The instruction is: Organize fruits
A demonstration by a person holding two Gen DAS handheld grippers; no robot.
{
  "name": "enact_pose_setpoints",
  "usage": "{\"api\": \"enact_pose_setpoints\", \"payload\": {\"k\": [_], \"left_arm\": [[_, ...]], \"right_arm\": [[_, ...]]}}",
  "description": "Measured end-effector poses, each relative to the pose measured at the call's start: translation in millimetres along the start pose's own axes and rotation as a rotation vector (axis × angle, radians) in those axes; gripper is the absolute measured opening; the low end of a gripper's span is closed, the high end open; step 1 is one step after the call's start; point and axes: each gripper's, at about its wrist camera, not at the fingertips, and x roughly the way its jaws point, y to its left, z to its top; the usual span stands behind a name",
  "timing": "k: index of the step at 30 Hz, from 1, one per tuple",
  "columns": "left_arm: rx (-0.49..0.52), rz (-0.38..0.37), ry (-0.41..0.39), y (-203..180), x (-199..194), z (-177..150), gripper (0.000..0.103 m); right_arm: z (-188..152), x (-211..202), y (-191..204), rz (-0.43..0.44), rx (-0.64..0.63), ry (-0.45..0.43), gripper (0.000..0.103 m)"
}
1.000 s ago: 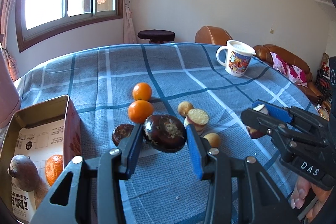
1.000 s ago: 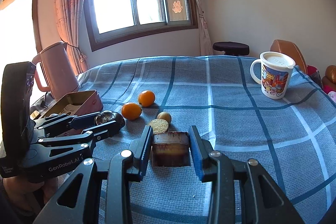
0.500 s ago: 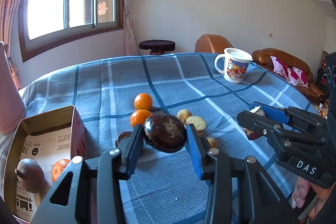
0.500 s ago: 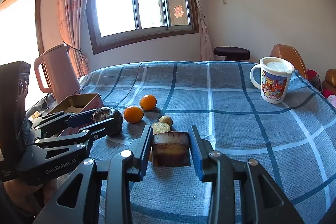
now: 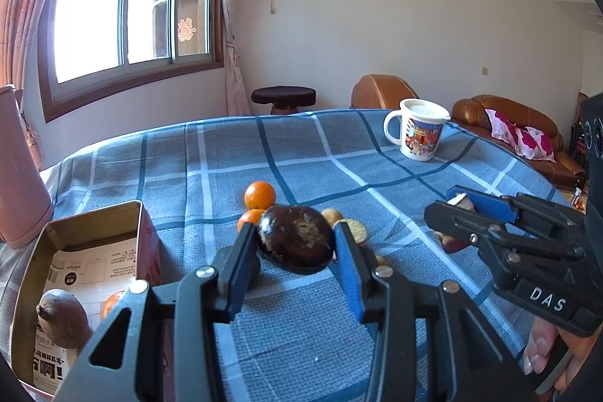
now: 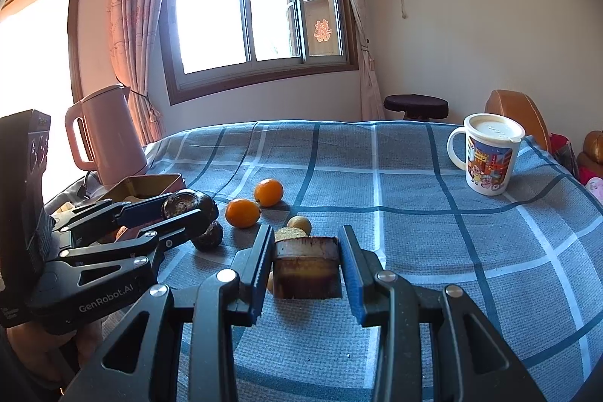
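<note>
Left wrist view has the left gripper [image 5: 296,243] pinching one dark, round, wrinkled fruit [image 5: 296,238] between its blue pads, held clear above the blue checked tablecloth [image 5: 233,153]. Right wrist view shows the right gripper [image 6: 306,264] clamped on one brown cut chunk of fruit [image 6: 306,266], flat-topped, also lifted off the cloth.

Just beyond the left jaws lie two oranges [image 5: 259,194] close together — one partly hidden behind the held fruit. Beside them sit small tan pieces: one round one [image 5: 331,214] and one flat-topped one [image 5: 354,228], with another [image 5: 380,259] barely showing past the right finger. A second dark fruit [image 6: 209,235] rests on the cloth under the left gripper, seen from the right wrist.

To the left stands one open tin box [image 5: 81,274] on the cloth. Inside it are one brown, pointed fruit [image 5: 62,317] and one orange [image 5: 113,302], the latter partly covered by the gripper frame.

Farther out there is one white mug [image 5: 416,130] with a cartoon print and a lid, well apart from the fruit, and one pink kettle [image 6: 107,138] behind the box. In the left wrist view the right gripper enters from the right edge, with part of a hand [image 5: 546,349] beneath it.
</note>
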Motion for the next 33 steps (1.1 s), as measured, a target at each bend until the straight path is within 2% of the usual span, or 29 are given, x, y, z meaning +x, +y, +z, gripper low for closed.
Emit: {"api": "enact_pose_setpoints", "payload": {"k": [33], "left_arm": [[0.048,0.028,-0.101,-9.8,-19.0,-1.7,0.044]], "right_arm": [[-0.6,-12.8,2.8,0.009,-0.017,-0.069,0.037]]}}
